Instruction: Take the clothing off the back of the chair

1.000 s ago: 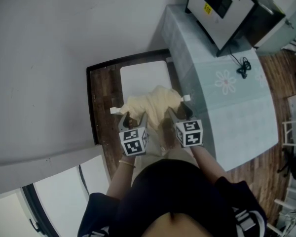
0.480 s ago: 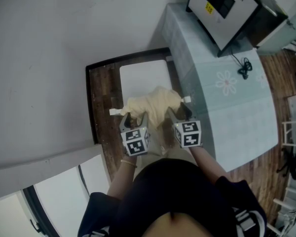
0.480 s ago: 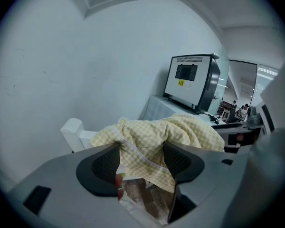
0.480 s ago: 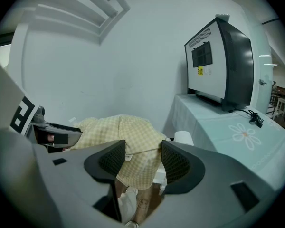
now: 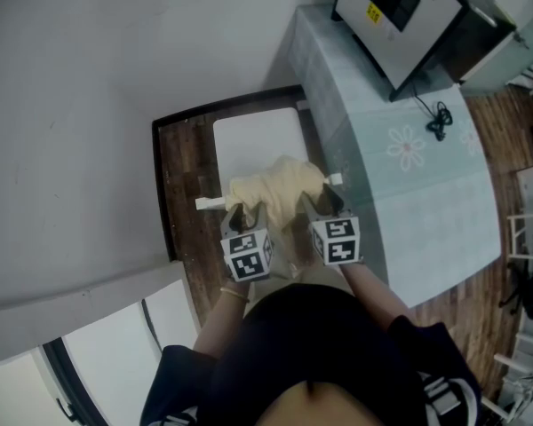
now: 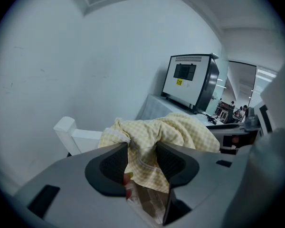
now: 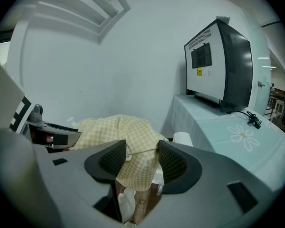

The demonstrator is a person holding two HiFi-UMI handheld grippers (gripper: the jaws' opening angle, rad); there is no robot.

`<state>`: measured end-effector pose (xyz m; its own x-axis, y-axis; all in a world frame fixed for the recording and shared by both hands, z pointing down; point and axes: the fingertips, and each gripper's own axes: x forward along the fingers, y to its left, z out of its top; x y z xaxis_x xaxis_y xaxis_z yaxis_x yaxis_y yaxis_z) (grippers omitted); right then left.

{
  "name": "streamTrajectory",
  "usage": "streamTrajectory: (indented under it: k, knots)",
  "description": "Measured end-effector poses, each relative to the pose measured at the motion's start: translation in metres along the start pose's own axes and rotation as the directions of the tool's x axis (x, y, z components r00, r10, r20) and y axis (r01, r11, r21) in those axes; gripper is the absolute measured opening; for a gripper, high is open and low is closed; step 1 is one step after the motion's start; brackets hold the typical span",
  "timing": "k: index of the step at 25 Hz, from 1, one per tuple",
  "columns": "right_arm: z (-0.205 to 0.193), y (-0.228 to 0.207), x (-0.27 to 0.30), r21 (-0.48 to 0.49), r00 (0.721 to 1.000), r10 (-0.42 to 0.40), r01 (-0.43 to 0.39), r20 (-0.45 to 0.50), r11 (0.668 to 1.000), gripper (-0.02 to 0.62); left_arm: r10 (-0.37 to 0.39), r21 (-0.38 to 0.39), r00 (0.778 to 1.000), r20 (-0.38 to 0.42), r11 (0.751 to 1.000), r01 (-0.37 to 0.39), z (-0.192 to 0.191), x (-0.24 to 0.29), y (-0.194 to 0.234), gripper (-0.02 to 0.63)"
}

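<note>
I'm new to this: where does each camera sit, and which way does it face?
Head view: on the person's head, facing steeply down at the chair; the person's torso and arms show.
Left gripper view: on the left tool, looking along its jaws, which have just been closing on the garment.
Right gripper view: on the right tool, along its jaws, garment between them.
All share the garment.

So there's a white chair (image 5: 258, 136) on a dark wood-plank floor (image 5: 182, 180), tucked in near the wall, with some pale yellow checked clothing (image 5: 275, 185) bunched over its back rail. Just beside it is a table (image 5: 426, 211) under a pale teal cloth with a flower print. A boxy appliance (image 5: 409, 7) sits at the table's far end, and a black cable (image 5: 438, 121) lies loose near it.
</note>
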<state>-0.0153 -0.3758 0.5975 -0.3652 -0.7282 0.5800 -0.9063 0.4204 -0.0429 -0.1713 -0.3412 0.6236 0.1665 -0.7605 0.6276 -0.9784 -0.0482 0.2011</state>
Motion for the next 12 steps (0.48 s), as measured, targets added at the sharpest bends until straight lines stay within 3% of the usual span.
streamTrajectory:
  k: [8, 12]
  knots:
    - [0.0006, 0.0035, -0.0022, -0.006, 1.0, -0.001, 0.001, -0.018, 1.0, 0.162, -0.019, -0.024, 1.0, -0.012, 1.0, 0.019, -0.0005, -0.0006, -0.0081, 0.105]
    - [0.0016, 0.002, -0.0032, 0.008, 1.0, 0.022, -0.022, -0.001, 1.0, 0.088, -0.011, -0.021, 1.0, -0.006, 1.0, 0.011, 0.0015, -0.0011, -0.0093, 0.065]
